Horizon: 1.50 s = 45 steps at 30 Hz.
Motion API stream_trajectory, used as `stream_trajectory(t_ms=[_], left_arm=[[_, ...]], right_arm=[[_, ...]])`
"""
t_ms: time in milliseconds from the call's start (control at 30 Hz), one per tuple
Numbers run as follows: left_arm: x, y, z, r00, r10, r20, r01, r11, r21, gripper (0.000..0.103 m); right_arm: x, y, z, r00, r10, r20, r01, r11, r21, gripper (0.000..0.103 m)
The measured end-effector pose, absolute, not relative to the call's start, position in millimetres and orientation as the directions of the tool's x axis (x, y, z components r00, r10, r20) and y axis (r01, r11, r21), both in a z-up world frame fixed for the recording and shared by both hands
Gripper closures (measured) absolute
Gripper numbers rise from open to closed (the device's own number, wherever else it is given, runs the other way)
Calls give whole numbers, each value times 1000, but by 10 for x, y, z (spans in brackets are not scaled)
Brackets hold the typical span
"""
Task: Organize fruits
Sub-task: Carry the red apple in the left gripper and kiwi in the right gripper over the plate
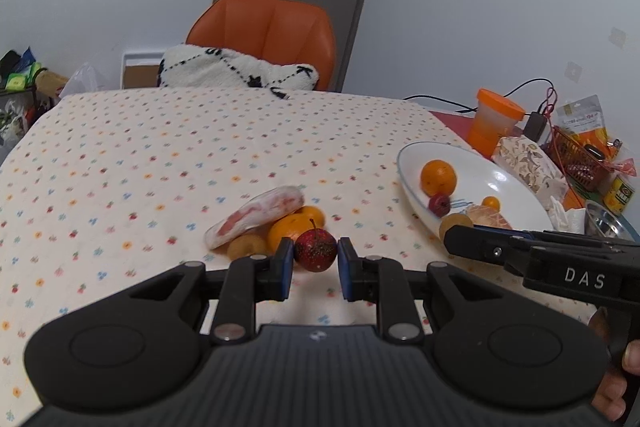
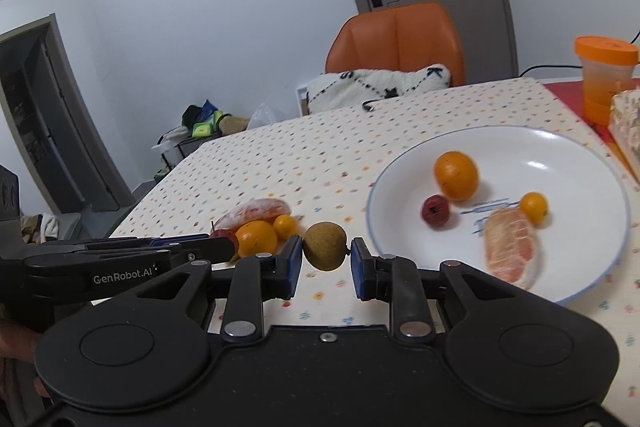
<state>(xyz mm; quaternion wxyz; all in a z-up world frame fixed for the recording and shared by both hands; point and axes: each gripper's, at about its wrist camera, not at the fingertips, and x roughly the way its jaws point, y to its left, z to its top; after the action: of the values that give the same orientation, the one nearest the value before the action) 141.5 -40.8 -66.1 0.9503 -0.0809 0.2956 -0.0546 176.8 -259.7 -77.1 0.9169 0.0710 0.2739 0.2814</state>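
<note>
Nearest me, the left gripper (image 1: 316, 259) has its fingers around a small red fruit (image 1: 315, 250), one pad touching, the other just off it, so I can't tell if it grips. The right gripper (image 2: 326, 259) carries a brown fruit (image 2: 325, 245) toward the plate (image 2: 580, 155), which already holds an orange, a red berry, a tiny orange fruit and a peeled segment. Further back on the tablecloth (image 1: 160, 155) wait two orange fruits, a brown one and a wrapped piece. Roughly half seems done.
</note>
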Motion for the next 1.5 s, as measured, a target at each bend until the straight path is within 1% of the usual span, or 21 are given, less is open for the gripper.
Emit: stream_trajectory(t_ms=[600,967,1300,1333,1367,1400,1500], left_arm=[[1550,-899,-539,819,-231,-526,176,973,-152,81],[1654,-1143,-508,813,-261,-520,221,965,-139,81],[1764,-1337,-528,800,-294,-524,262,956,-136,81],[1772,-1356,-532,797,-297,-525,266,954,-136,81],[1782,-1371,-538,795,-301,-527,270,953,-136,81],[1792,-1387,-543,793,-303,-528,274,952,-136,81],[1813,-1429,-556,789,-309,-531,281,950,-136,81]], right_arm=[[1727,-3080,-743,763,486,-427,-390,872,295,79],[1748,-3363,-772,793,438,-423,-330,893,307,78],[1792,-3606,-819,822,365,-437,-250,921,299,78],[1796,-3618,-825,824,358,-439,-243,924,297,77],[1802,-3628,-832,827,349,-441,-234,926,295,73],[1806,-3636,-838,833,333,-442,-218,932,291,71],[1810,-3659,-843,838,318,-443,-210,938,277,70]])
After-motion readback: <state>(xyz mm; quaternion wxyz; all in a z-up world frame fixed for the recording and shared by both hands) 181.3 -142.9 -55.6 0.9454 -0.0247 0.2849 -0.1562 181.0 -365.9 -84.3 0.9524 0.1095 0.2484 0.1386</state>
